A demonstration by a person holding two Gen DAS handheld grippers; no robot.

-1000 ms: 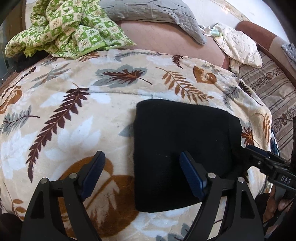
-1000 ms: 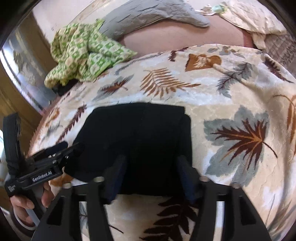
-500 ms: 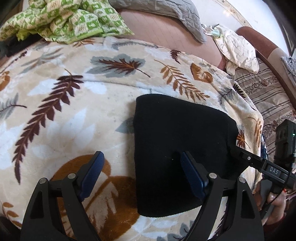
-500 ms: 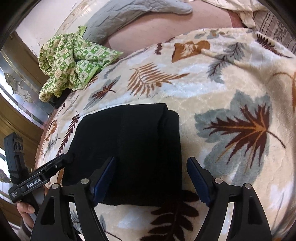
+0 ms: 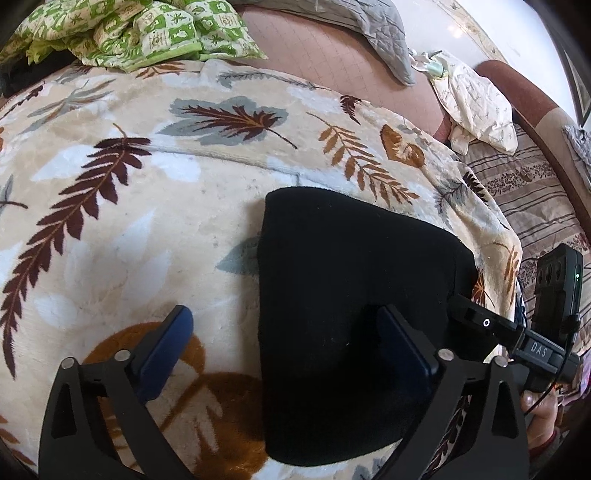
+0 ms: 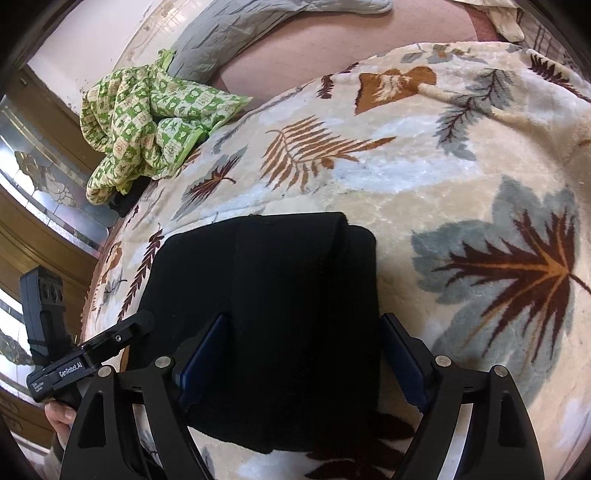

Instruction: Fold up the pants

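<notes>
From my left wrist camera, my left gripper (image 5: 280,350) fills the lower edge, its two blue-padded fingers spread wide apart and holding nothing. The left finger pad (image 5: 164,354) is over the leaf-print blanket (image 5: 110,229), a cream fleece with brown, rust and grey leaves that covers the bed. The right finger pad (image 5: 402,343) is over the black pants (image 5: 343,295), which lie folded into a compact, roughly square bundle on the blanket, right of the middle of this view. At the bundle's right edge my right gripper (image 5: 480,321) reaches in as a black bar marked "DAS". At the far side of the bed are a crumpled green checked cloth (image 5: 147,33), a grey quilted pillow (image 5: 369,40) and a pale printed cloth (image 5: 476,110).

From my right wrist camera, my right gripper (image 6: 303,358) also stands open, jaws apart and gripping nothing. The folded pants (image 6: 273,314) lie partly between its fingers: the left pad (image 6: 203,358) sits over the black fabric, and the right pad (image 6: 402,362) is just beside the bundle's right edge, over the blanket (image 6: 424,184). A fold line runs up the top layer. At lower left my left gripper (image 6: 122,336) points toward the bundle's left edge; I cannot tell whether it touches. The green checked cloth (image 6: 147,125) is heaped at the far left, the grey pillow (image 6: 258,29) behind it.
</notes>
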